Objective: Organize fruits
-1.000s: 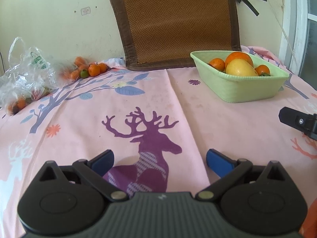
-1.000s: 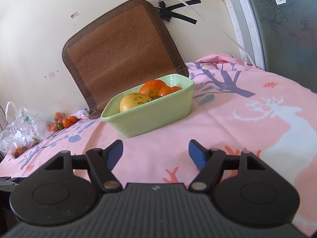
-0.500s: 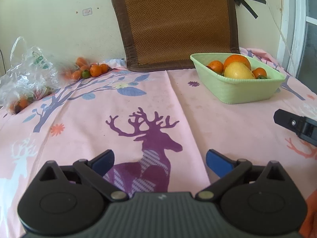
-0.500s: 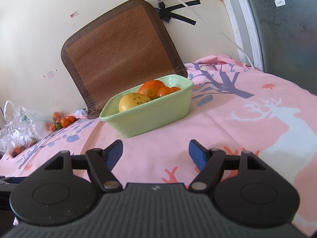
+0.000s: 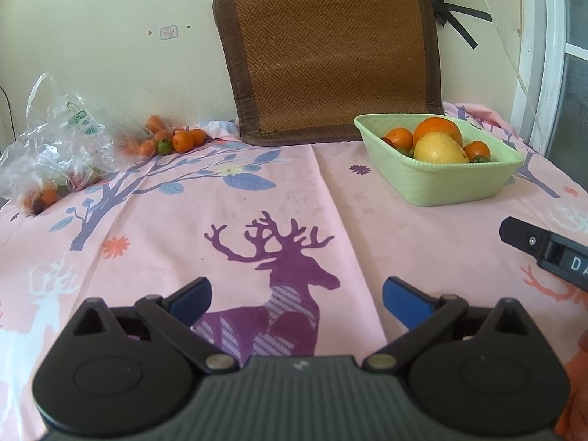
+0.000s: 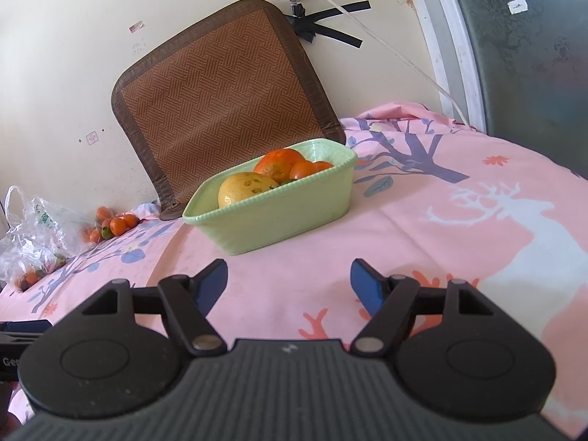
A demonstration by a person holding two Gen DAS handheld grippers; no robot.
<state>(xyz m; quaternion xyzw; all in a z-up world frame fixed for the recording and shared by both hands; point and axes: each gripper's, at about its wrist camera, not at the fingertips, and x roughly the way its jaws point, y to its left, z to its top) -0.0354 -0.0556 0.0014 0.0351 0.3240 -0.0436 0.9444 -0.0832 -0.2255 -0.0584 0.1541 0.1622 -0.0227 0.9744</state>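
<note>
Your left gripper [image 5: 296, 296] and right gripper [image 6: 288, 281] both gape wide, holding nothing. At two o'clock, the ribbed green plastic basket [image 5: 452, 183] holds one yellow mango [image 5: 439, 149] and three visible oranges [image 5: 437, 130]; a crinkled bag [image 5: 55, 139] sits at ten.

left claw [image 5: 296, 296]: gaping, empty | right claw [image 6: 288, 281]: gaping (tilted down)

A home, likely a bedroom: a pink deer-print bedsheet [image 5: 257, 198] covers the surface, a woven rattan cushion [image 5: 330, 51] leans on a scuffed cream wall [image 5: 110, 18], beside a frosted glass door [image 6: 522, 55].
</note>
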